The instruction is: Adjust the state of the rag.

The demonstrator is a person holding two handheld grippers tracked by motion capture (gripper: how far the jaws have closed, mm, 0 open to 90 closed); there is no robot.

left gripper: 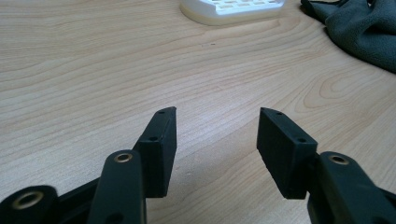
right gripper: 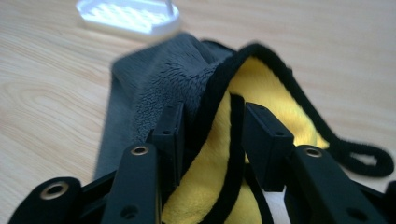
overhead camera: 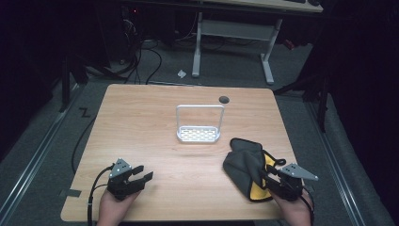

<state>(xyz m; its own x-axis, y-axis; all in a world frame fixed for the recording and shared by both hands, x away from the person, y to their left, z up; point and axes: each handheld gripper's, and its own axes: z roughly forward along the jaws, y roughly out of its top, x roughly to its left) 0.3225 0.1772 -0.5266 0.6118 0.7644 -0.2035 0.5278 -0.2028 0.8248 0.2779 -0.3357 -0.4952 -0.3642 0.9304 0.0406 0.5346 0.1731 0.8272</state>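
I'm holding my right gripper (right gripper: 210, 135) part open, its jaws loosely straddling the cloth (right gripper: 159, 84); my left gripper (left gripper: 215, 140) is gaping empty.

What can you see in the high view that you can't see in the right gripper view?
High view alone: the whole wooden table, its dark round hole, the left gripper with open jaws over bare wood, the person's hands, and the white rack's tall loop handle. Right gripper view alone: close up, the right gripper jaws stand apart with the cloth's black-edged yellow fold between them, plus a black hanging loop at the cloth's corner. Both: the grey and yellow cloth, the rack's slotted base and the wood.
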